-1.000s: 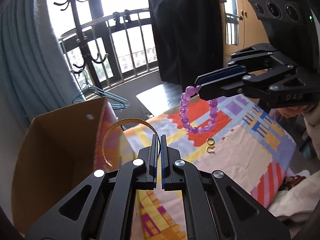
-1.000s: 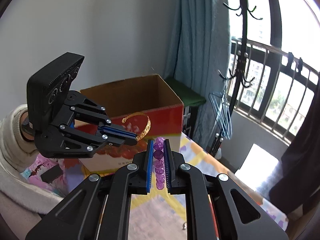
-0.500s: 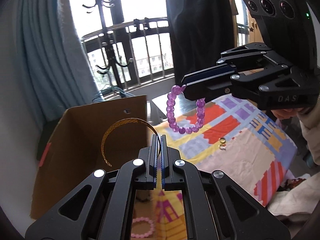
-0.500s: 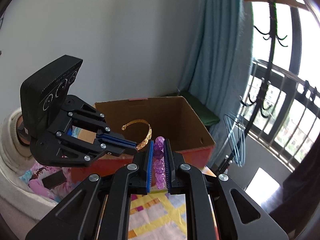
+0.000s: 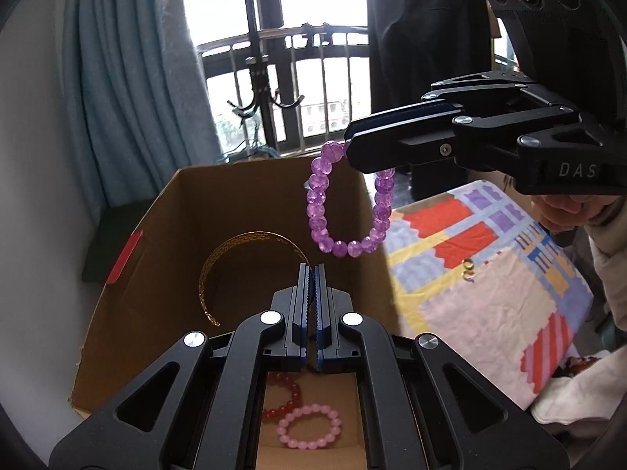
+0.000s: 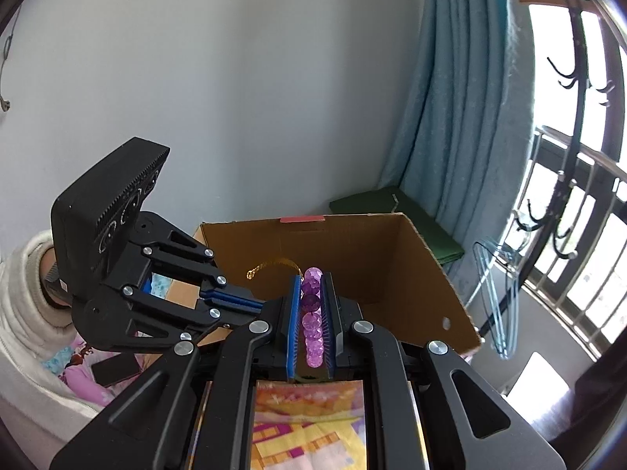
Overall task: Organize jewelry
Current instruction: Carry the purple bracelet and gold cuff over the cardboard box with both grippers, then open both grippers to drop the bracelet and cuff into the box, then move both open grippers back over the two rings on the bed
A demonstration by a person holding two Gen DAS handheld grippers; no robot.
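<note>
My left gripper (image 5: 312,270) is shut on a gold open bangle (image 5: 235,250) and holds it over the open cardboard box (image 5: 156,227). My right gripper (image 6: 311,280) is shut on a purple bead bracelet (image 6: 312,323), which hangs over the box's right side in the left wrist view (image 5: 345,203). A red bead bracelet (image 5: 288,395) and a pink bead bracelet (image 5: 309,427) lie on the box floor. Two small gold rings (image 5: 467,268) lie on the patterned cloth (image 5: 490,274) to the right of the box.
The box (image 6: 392,258) stands against a white wall beside a blue curtain (image 6: 462,117). A coat rack (image 5: 262,58) and a balcony railing are behind it. A blue hanger (image 6: 493,293) hangs at the right. A dark garment (image 5: 423,39) hangs at the back.
Both grippers have moved left from above the patterned cloth to above the open box, each still holding its piece. The box floor with two bracelets has come into view.
</note>
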